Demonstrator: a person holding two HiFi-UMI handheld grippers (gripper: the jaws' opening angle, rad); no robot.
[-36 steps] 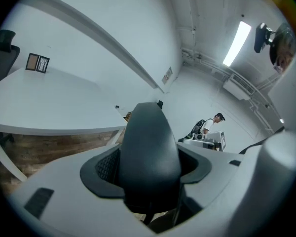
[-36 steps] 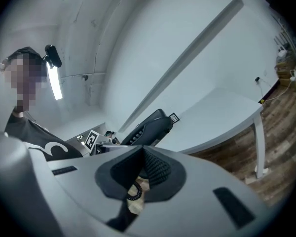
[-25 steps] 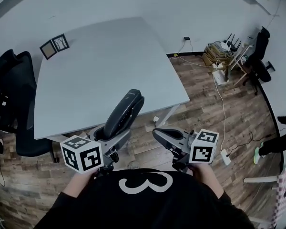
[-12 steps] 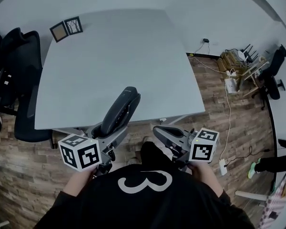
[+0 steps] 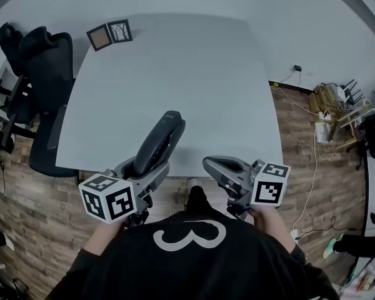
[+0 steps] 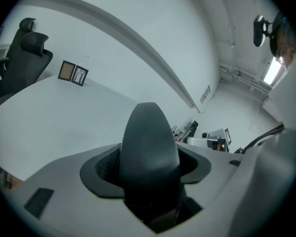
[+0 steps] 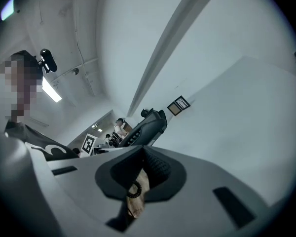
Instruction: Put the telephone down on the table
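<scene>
A dark grey telephone handset (image 5: 159, 144) points away from me over the near edge of the light grey table (image 5: 175, 61). My left gripper (image 5: 144, 172) is shut on its lower end. In the left gripper view the handset (image 6: 148, 137) rises between the jaws of the left gripper (image 6: 149, 181) and fills the middle. My right gripper (image 5: 212, 165) hovers at the table's front edge with its jaws together and nothing held. The right gripper view shows the right gripper (image 7: 138, 181) with only a thin slit, and the handset (image 7: 148, 126) off to its left.
Two small picture frames (image 5: 109, 34) stand at the table's far left corner. A black office chair (image 5: 47, 67) is at the left side. Cables and clutter (image 5: 334, 102) lie on the wooden floor to the right. The table top is bare between the handset and the frames.
The table has come nearer in the head view. The handset, earlier over the floor in front of the table, now reaches over its near edge. Both grippers keep their grip state.
</scene>
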